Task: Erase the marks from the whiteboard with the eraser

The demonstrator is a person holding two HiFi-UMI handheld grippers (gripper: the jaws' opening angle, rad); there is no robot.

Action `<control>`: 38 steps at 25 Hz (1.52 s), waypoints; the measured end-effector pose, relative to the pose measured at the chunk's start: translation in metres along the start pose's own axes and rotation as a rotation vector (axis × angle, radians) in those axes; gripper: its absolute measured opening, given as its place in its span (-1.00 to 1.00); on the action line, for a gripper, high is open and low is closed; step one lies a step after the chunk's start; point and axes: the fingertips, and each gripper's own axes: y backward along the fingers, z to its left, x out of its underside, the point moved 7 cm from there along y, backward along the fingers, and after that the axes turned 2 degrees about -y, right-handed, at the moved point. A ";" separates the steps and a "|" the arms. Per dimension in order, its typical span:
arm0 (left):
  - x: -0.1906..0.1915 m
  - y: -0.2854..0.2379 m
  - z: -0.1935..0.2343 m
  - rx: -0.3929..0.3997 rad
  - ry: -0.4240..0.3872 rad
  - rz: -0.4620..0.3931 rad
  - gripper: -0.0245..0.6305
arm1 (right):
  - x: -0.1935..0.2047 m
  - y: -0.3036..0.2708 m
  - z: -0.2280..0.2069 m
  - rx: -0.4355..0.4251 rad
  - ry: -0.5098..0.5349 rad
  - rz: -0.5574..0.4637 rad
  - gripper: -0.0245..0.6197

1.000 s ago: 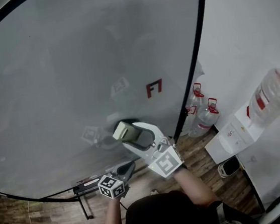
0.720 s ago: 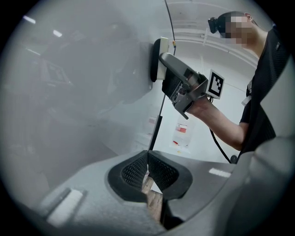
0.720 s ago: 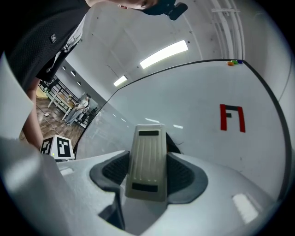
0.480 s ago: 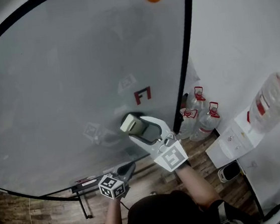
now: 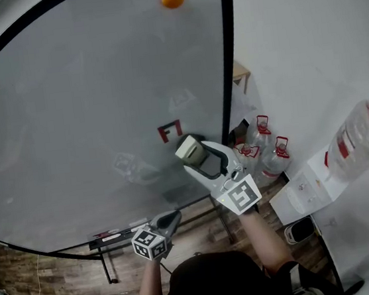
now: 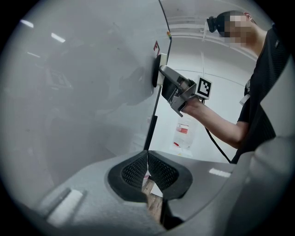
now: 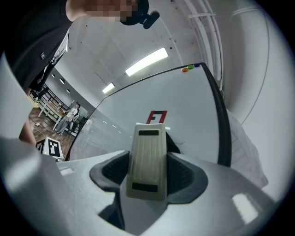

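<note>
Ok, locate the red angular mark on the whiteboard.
In the head view, the red angular mark is low on the grey whiteboard, just up-left of the beige eraser.

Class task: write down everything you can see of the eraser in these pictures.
The eraser is a pale beige, ribbed plastic block with two dark rectangular slots on its back and a dark pad underneath. The right gripper clamps its sides. Its pad looks pressed flat against the whiteboard, beside the red mark, near the board's right edge.
</note>
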 end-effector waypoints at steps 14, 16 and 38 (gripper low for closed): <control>0.008 -0.004 -0.011 -0.040 0.023 0.013 -0.89 | 0.018 0.032 -0.034 0.082 -0.048 0.038 -0.13; 0.010 -0.003 -0.011 -0.047 0.026 0.016 -0.89 | 0.018 0.031 -0.033 0.092 -0.049 0.037 -0.13; 0.016 0.011 -0.021 -0.083 0.051 0.003 -0.89 | 0.024 -0.007 0.029 -0.142 -0.095 0.061 -0.13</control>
